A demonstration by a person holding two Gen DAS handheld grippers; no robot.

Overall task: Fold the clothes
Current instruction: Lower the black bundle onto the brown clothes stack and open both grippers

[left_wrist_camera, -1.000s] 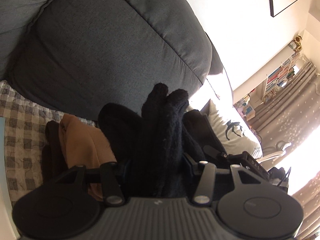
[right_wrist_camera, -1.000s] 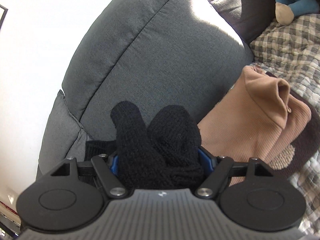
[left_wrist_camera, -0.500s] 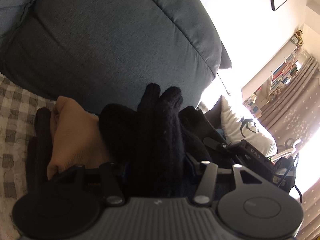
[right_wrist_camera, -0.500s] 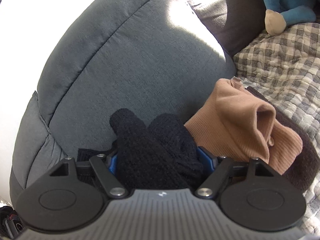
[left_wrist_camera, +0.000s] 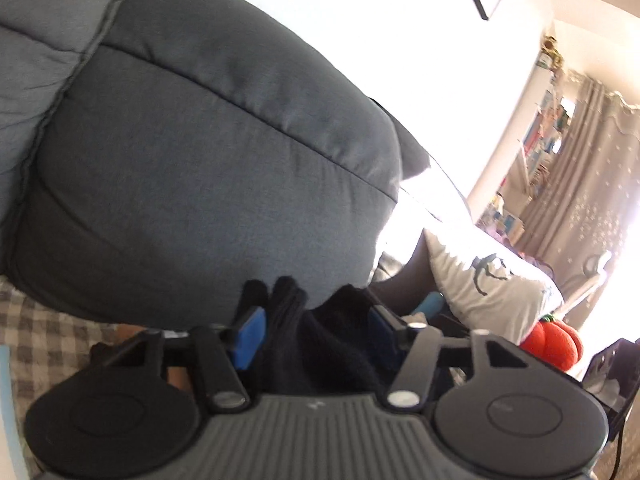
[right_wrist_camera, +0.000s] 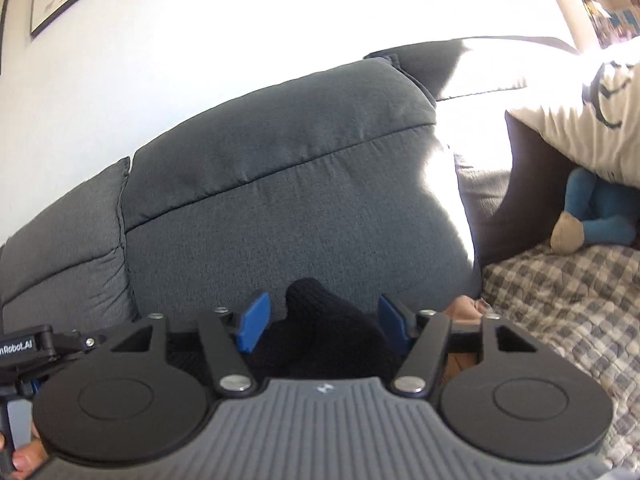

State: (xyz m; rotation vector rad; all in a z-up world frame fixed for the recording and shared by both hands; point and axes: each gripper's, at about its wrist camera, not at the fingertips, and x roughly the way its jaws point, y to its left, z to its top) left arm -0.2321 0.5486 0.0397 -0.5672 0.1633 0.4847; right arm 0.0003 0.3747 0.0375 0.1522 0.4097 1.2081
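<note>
A black knit garment (left_wrist_camera: 320, 344) lies between the jaws of my left gripper (left_wrist_camera: 316, 316). The jaws are closing, and the blue pads (left_wrist_camera: 250, 336) stand bare beside the cloth. In the right wrist view the same black knit garment (right_wrist_camera: 324, 332) bulges low between the closing jaws of my right gripper (right_wrist_camera: 324, 312). A gap shows beside the blue pads (right_wrist_camera: 254, 322) at their tips. A tan garment (right_wrist_camera: 464, 308) peeks out behind the right finger. In the left wrist view the tan garment (left_wrist_camera: 176, 376) is mostly hidden. The left gripper's body (right_wrist_camera: 24, 348) shows at the left edge.
A grey sofa back cushion (left_wrist_camera: 200, 168) rises right in front of both grippers. A checked blanket (right_wrist_camera: 560, 304) covers the seat. On the right lie a white pillow (left_wrist_camera: 488, 284), a blue plush toy (right_wrist_camera: 596, 216) and an orange plush pumpkin (left_wrist_camera: 552, 344).
Both grippers have rolled toward level and drawn back. The black knit stood tall past the fingertips before and now sits low between them. The blue pads have come into view.
</note>
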